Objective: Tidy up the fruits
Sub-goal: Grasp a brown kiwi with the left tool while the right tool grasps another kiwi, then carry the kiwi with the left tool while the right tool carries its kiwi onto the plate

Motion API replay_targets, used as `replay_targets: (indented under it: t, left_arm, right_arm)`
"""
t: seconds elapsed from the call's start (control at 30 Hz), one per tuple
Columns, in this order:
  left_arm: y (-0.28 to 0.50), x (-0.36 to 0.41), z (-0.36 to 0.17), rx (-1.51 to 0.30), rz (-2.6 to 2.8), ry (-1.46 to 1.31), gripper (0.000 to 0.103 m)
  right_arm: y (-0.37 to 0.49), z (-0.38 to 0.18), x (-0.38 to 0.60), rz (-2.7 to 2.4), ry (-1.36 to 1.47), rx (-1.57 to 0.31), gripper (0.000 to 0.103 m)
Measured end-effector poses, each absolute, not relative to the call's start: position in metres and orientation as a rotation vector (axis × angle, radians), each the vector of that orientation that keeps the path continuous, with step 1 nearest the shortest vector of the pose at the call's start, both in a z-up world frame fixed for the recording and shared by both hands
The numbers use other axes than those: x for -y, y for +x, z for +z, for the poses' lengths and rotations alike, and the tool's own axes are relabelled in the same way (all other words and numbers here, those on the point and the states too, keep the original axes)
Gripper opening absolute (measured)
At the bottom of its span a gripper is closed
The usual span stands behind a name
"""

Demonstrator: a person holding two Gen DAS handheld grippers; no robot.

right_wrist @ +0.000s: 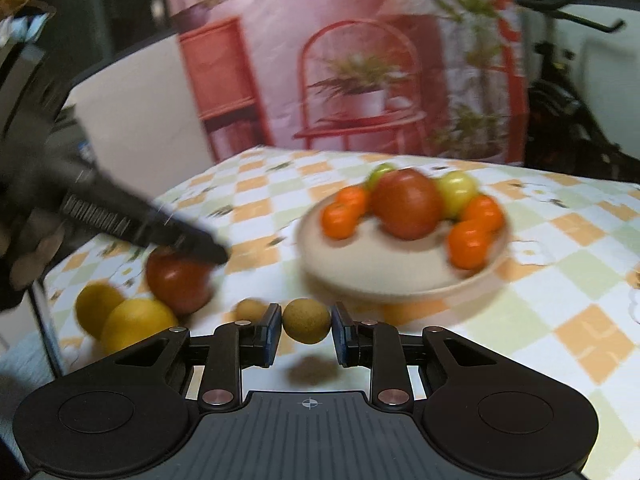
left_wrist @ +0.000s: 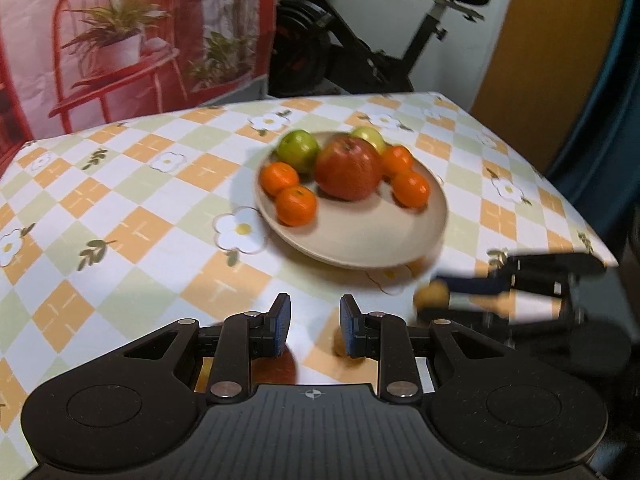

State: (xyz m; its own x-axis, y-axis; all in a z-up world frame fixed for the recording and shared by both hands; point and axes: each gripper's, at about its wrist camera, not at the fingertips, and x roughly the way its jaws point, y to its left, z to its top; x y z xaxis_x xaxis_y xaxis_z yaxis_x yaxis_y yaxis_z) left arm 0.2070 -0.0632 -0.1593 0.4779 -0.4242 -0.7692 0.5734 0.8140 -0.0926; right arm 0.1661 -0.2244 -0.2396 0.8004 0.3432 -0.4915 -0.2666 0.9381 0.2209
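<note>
A cream plate (left_wrist: 360,236) (right_wrist: 384,276) holds a red apple (left_wrist: 348,169) (right_wrist: 406,203), two green apples (left_wrist: 298,149) and several oranges (left_wrist: 296,205). My right gripper (right_wrist: 306,326) is shut on a small brown fruit (right_wrist: 307,320) (left_wrist: 432,296), held above the cloth near the plate's front rim. My left gripper (left_wrist: 315,326) is open and empty, low over the table; in the right wrist view it (right_wrist: 218,254) hovers over a loose red apple (right_wrist: 178,282). Two lemons (right_wrist: 128,322) and another brown fruit (right_wrist: 250,310) (left_wrist: 340,344) lie on the cloth.
The table has a checked orange, green and white flowered cloth (left_wrist: 120,208). Behind it hangs a pink backdrop (left_wrist: 120,40) and stands an exercise bike (left_wrist: 360,52). The table's right edge (left_wrist: 592,232) is near the right gripper.
</note>
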Motion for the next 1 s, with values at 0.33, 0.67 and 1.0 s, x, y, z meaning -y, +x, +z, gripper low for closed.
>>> replay_targets:
  t: [0.33, 0.67, 1.0]
  left_arm:
    - [0.204, 0.089, -0.177, -0.947, -0.648, 0.280, 0.029]
    - [0.205, 0.102, -0.187, -0.980, -0.646, 0.340, 0.029]
    - [0.205, 0.106, -0.188, -0.970, -0.657, 0.339, 0.028]
  right_arm:
    - [0.165, -0.246, 0.255, 0.261, 0.200, -0.518, 0.025]
    - [0.163, -0.245, 0.254, 0.262, 0.219, -0.509, 0.025]
    - [0.161, -0.246, 0.257, 0.258, 0.235, -0.502, 0.025]
